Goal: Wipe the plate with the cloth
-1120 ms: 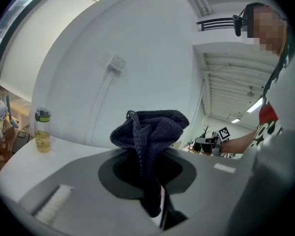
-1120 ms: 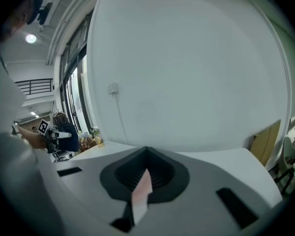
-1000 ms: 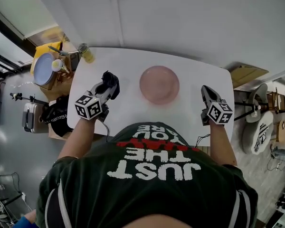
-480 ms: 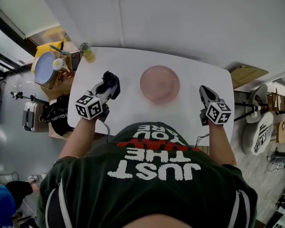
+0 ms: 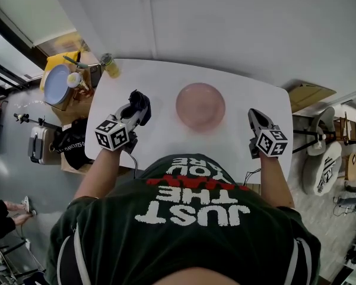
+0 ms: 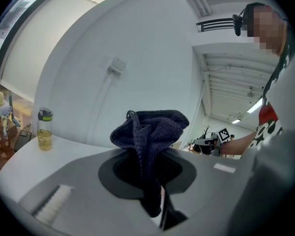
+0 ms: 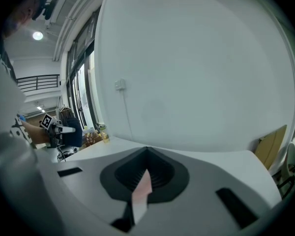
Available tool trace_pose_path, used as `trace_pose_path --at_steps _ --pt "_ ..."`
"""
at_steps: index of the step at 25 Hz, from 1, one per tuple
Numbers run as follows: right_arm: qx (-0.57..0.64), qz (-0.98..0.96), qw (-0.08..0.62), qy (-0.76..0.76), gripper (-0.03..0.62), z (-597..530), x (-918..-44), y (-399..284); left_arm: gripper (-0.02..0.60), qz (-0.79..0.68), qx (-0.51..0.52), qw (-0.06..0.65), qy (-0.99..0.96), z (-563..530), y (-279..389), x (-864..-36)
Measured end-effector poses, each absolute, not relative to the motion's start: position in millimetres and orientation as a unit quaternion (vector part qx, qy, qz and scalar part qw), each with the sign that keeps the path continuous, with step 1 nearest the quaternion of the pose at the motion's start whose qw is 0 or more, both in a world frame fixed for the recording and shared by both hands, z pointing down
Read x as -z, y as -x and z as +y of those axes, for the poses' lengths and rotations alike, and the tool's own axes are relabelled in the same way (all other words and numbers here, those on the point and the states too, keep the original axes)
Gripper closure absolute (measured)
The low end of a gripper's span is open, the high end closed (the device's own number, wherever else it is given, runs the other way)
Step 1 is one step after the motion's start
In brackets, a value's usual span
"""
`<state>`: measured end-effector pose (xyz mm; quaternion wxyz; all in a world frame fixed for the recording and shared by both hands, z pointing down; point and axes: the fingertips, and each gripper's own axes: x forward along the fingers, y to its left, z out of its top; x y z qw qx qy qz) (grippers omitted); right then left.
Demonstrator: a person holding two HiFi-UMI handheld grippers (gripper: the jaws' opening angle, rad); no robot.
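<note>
Two tongs: the left tongs (image 5: 137, 98) are clamped on a bunched dark navy knitted cloth (image 6: 150, 129); the right tongs (image 5: 254, 116) are pressed together with nothing in them
Plate: we see the round pale pink plate (image 5: 200, 105) lying flat on the white surface (image 5: 157, 76), between the two tongs and touching neither
Bearing: in the head view, the plate lies to the right of the cloth, at about the same depth, with bare surface between them
Long axis: none, the plate is round, so we judge any line of approach serves
Nearer hand: both stand near the plate, one on each side; the left carries the cloth, so we judge the wipe is its job and has not begun
Head view alone: it shows the plate and the gap on either side of it
Gripper views alone: neither shows the plate; the left one shows the cloth's weave and how it sticks up out of the grip, with a clear bottle of yellow liquid (image 6: 44, 129) well off to the side; the right one shows its jaws meeting
</note>
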<state>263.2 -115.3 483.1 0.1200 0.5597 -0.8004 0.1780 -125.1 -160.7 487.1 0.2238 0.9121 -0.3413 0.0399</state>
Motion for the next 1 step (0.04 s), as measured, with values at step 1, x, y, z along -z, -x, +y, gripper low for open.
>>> trace_pose_path --at_steps 1 --pt "-0.177 -0.801 0.121 -0.559 0.589 -114.5 -483.5 -262.1 0.52 -0.341 -0.04 0.224 -0.912 -159.4 125.1 -488.0"
